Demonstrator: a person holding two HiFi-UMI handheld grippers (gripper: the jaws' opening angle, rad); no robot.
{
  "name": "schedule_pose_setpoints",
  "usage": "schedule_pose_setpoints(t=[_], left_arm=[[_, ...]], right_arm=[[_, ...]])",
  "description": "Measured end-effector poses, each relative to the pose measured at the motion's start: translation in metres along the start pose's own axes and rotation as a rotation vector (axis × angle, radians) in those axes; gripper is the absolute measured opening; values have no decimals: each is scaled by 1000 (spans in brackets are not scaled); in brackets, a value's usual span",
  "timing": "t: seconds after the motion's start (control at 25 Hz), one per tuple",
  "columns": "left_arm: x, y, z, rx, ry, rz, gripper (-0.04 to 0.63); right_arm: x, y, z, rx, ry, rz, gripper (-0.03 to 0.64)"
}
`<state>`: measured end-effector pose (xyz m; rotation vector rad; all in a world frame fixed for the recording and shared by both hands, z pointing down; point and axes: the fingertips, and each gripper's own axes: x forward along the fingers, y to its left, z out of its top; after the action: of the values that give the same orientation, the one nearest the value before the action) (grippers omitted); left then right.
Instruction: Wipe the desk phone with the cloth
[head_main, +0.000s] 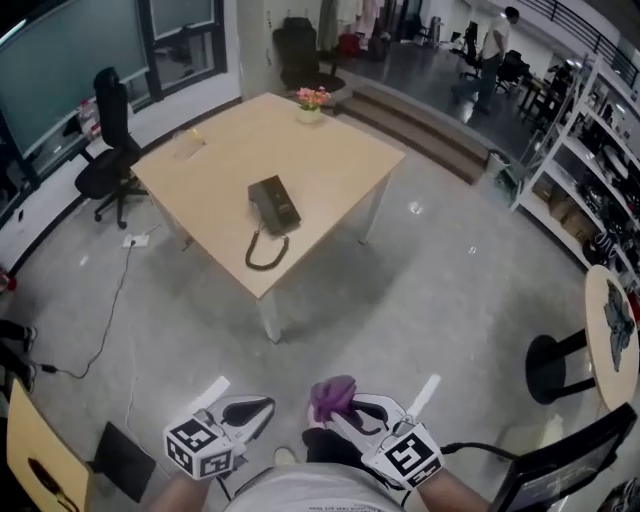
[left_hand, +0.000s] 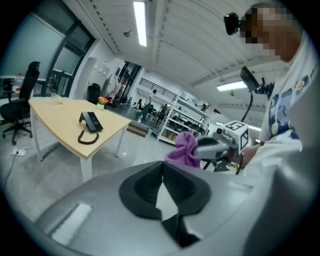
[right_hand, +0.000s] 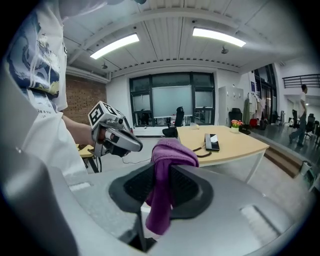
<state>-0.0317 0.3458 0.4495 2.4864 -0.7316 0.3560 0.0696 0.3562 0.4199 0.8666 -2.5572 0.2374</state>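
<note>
1. Grey, glossy office floor surrounds a pale wooden counter (head_main: 330, 165) standing far ahead. The dark desk phone (head_main: 274, 204) lies near its middle, and its coiled cord (head_main: 266, 252) trails toward the near edge.
2. Nothing touches the phone yet. Both claws are well apart from the counter, close to the person's body at the near side.
3. The purple cloth (right_hand: 167, 152) is pinched in the right claw (right_hand: 162, 187). It bunches above the pads and hangs below them, probably so that a soft wad meets the phone first.
4. The left claw (left_hand: 163, 175) is clenched on nothing, its pads meeting. It seems kept free to steady the phone during wiping.
5. A small flower pot (head_main: 311, 103) sits at the counter's far edge and an office chair (head_main: 108, 150) stands off to the left. Both are away from the phone.
</note>
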Motion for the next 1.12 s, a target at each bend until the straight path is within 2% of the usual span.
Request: schedule_pose_setpoints(t=[0.08, 0.16, 0.36, 0.48, 0.6, 0.76, 0.92, 1.12], left_arm=[[10, 14, 13, -12, -7, 22, 8], [20, 29, 29, -17, -12, 51, 38], [41, 67, 58, -18, -1, 134, 45], [49, 91, 71, -84, -21, 160, 63], [53, 114, 79, -159, -41, 165, 88], [63, 152, 92, -207, -57, 170, 108], [77, 201, 109, -277, -93, 133, 141], [104, 279, 121, -378, -95, 77, 166]], right_arm=[[10, -23, 6, -14, -9, 21, 89], [19, -45, 14, -27, -20, 46, 89], [37, -93, 27, -54, -43, 97, 89], [50, -119, 27, -43, -40, 104, 89], [61, -136, 31, -30, -51, 109, 89], [81, -158, 37, -16, -54, 95, 89], [105, -182, 44, 4, -29, 57, 89], [142, -207, 68, 34, 11, -14, 89]])
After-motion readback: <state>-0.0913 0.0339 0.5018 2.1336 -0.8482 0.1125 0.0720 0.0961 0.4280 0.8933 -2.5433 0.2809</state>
